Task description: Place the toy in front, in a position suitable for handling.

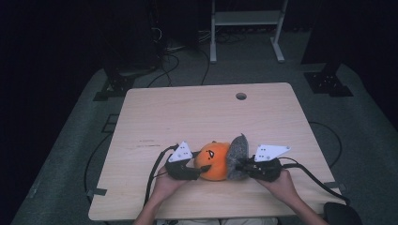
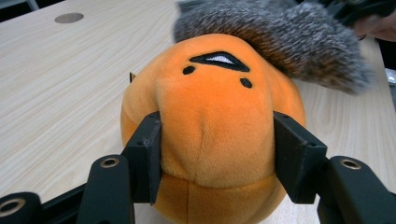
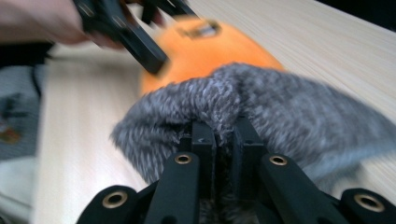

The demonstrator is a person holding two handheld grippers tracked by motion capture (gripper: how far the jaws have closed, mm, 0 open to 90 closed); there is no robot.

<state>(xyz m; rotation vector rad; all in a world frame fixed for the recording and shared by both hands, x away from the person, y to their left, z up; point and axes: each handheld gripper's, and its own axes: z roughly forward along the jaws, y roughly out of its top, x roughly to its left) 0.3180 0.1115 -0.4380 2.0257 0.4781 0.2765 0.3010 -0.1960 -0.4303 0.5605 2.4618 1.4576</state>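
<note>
Between the left tongs (image 2: 217, 154) sits the clamped orange plush (image 2: 210, 116); right tongs (image 3: 223, 140) pinch grey fur (image 3: 261, 107).

I had the orange plush (image 1: 213, 161) with a stitched face near the table's front edge. The grey fuzzy hat (image 1: 237, 154) draped over its far side, touching.
</note>
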